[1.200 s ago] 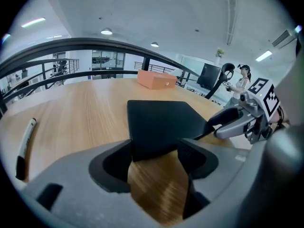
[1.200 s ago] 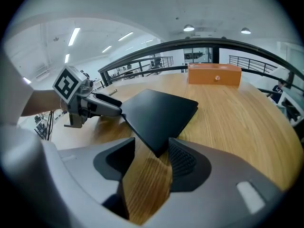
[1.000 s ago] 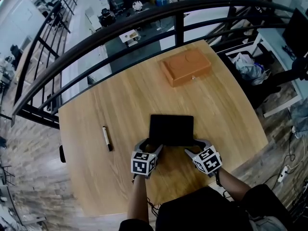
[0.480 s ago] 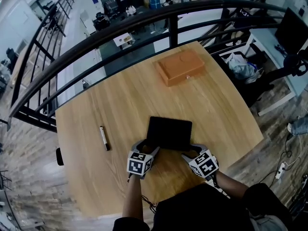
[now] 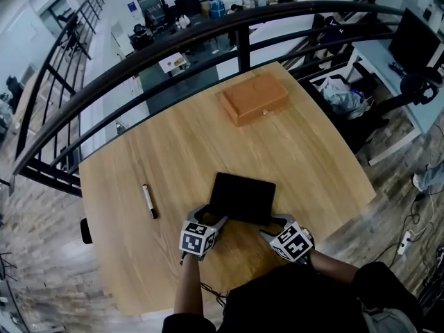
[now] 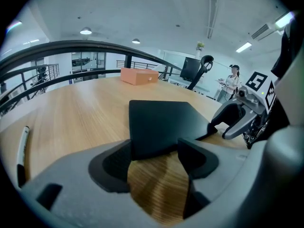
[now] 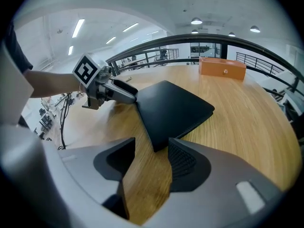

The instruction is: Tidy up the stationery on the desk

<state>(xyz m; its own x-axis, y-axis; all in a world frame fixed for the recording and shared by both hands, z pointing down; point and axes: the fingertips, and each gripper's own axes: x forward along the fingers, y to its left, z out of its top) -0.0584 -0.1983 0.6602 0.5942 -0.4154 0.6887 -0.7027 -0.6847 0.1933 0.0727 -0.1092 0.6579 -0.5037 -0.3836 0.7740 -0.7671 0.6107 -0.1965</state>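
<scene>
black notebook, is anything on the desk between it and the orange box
Nothing visible: bare desk runs from the black notebook to the orange box. The pen lies off to the left, clear of that line.

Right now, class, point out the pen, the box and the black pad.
pen (image 5: 148,200): head view, mid-barrel.
box (image 5: 254,98): head view, centre of lid.
black pad (image 5: 243,198): head view, centre of top face.

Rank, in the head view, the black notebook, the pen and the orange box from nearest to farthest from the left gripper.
1. black notebook: directly at the left gripper, its near corner between the open jaws.
2. pen: lying to the left on the desk.
3. orange box: near the desk's far edge.
</scene>
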